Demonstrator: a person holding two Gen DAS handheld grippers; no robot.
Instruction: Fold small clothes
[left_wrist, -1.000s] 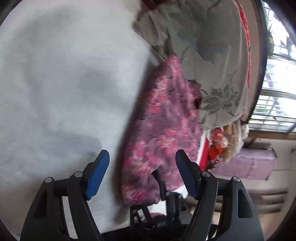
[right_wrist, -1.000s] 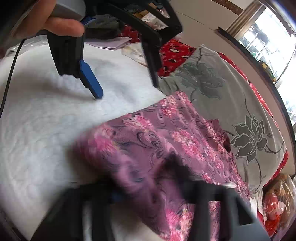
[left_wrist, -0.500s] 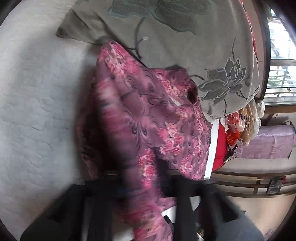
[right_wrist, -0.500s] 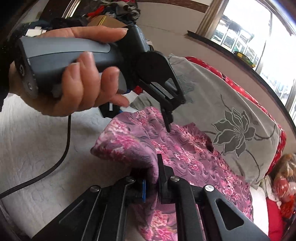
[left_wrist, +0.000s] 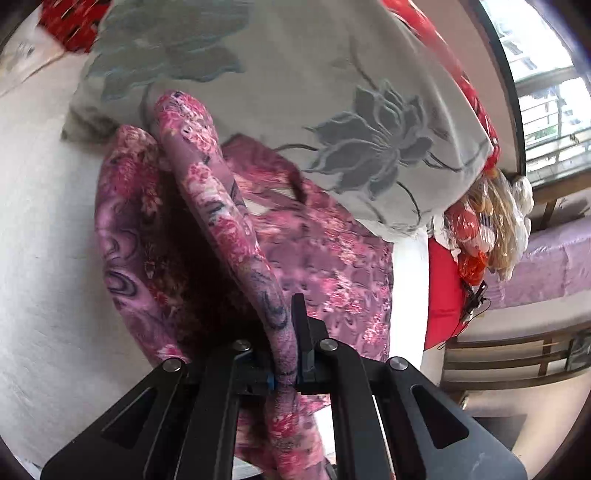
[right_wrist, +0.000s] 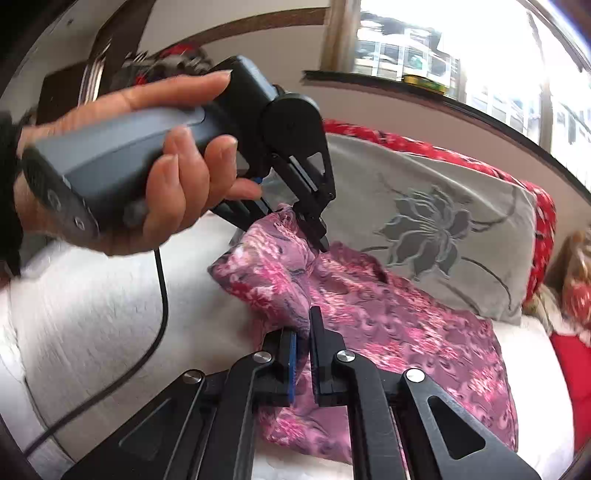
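A purple garment with pink flowers (left_wrist: 325, 266) lies on a white bed cover (left_wrist: 40, 229), its near edge raised in a fold. My left gripper (left_wrist: 286, 354) is shut on a ridge of that cloth, which runs up between the jaws. In the right wrist view the garment (right_wrist: 399, 325) spreads to the right, and my right gripper (right_wrist: 303, 336) is shut on its near edge. Further back a person's hand (right_wrist: 173, 184) holds the left gripper (right_wrist: 314, 236), pinching the far end of the same raised edge.
A grey cushion with a dark flower pattern (left_wrist: 314, 85) lies just behind the garment, over red bedding (right_wrist: 543, 236). A black cable (right_wrist: 159, 295) hangs from the left gripper across the white bed cover (right_wrist: 92, 314). At the right are a purple bench (left_wrist: 546, 266) and a window.
The left gripper, open a second ago, has shut on the garment. Both grippers have risen and lifted the garment's edge off the bed into a fold.
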